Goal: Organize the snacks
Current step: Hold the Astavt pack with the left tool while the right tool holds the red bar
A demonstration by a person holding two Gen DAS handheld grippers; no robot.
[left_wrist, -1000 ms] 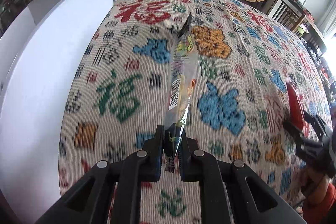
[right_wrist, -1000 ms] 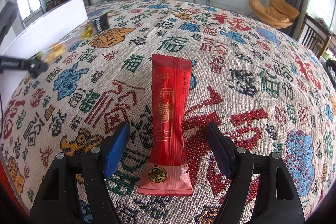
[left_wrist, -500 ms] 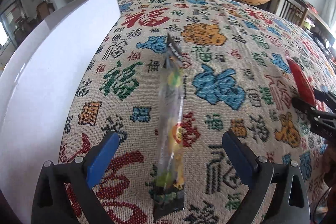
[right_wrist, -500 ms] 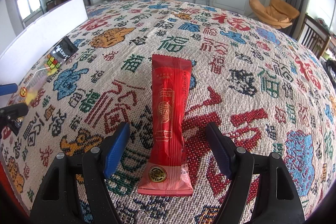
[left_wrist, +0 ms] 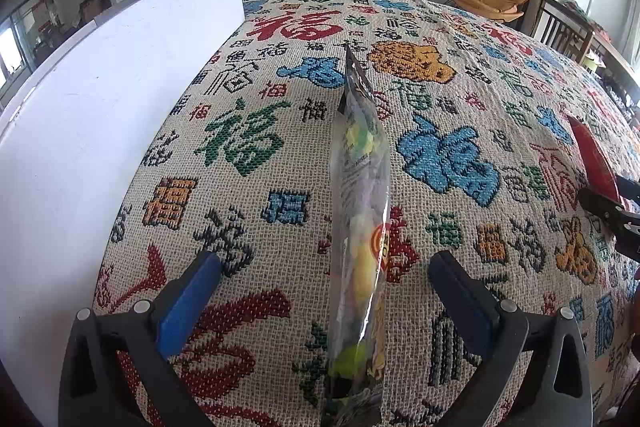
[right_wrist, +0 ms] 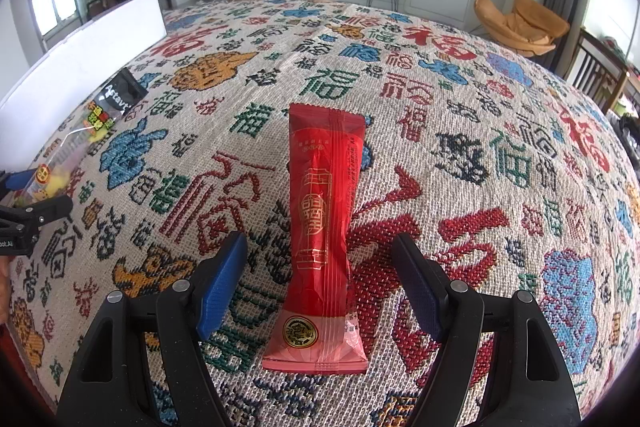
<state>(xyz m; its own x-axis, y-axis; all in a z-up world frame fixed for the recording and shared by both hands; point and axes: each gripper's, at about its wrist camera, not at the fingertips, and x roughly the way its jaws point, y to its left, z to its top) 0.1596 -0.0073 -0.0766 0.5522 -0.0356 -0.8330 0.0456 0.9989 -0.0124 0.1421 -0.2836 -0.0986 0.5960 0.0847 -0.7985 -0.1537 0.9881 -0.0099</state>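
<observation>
A long clear candy packet (left_wrist: 362, 215) with a black top lies on the patterned tablecloth (left_wrist: 256, 147), between the open jaws of my left gripper (left_wrist: 324, 291). It also shows in the right wrist view (right_wrist: 86, 135) at the far left. A red snack packet (right_wrist: 322, 239) lies flat on the cloth between the open jaws of my right gripper (right_wrist: 320, 275). Its end shows in the left wrist view (left_wrist: 592, 159) at the right edge. Neither gripper holds anything.
A white board (left_wrist: 100, 99) stands upright along the left side of the table, close to the candy packet. The left gripper (right_wrist: 24, 211) shows at the left edge of the right wrist view. Chairs (right_wrist: 520, 23) and a TV cabinet stand beyond the table.
My left gripper opened and let go of the clear candy packet, which now lies on the cloth. The right gripper and the red packet have not moved.
</observation>
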